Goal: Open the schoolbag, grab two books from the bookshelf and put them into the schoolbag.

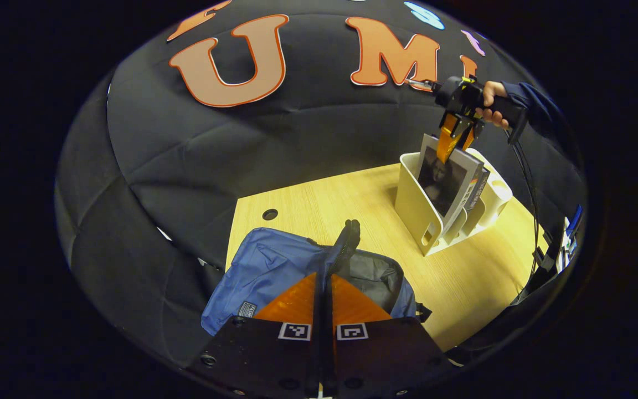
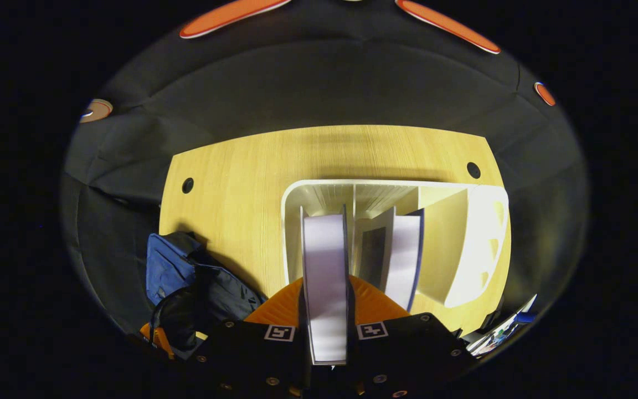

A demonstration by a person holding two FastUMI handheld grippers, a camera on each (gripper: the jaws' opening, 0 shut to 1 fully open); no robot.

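The blue schoolbag (image 1: pixel 266 269) lies on the wooden table (image 1: pixel 324 191) with its mouth open, showing a grey lining (image 1: pixel 374 274). My left gripper (image 1: pixel 323 275) is shut on the bag's black opening edge (image 1: pixel 348 235) and holds it up. A white bookshelf (image 1: pixel 421 208) stands at the right. Held by a hand (image 1: pixel 493 102), my right gripper (image 1: pixel 454 141) reaches down from above and is shut on the top of a portrait-cover book (image 1: pixel 446 183). In the right gripper view that book (image 2: pixel 324 260) sits between the fingers of my right gripper (image 2: pixel 325 288), with a second book (image 2: pixel 405 255) beside it and the bag (image 2: pixel 183 271) at lower left.
The table has round cable holes (image 1: pixel 269 214) (image 2: pixel 188 184) (image 2: pixel 473 169). The bookshelf's (image 2: pixel 463 244) right-hand slots hold no books. A cable (image 1: pixel 529 183) hangs from the right gripper. Small clutter (image 1: pixel 568 238) sits past the table's right edge.
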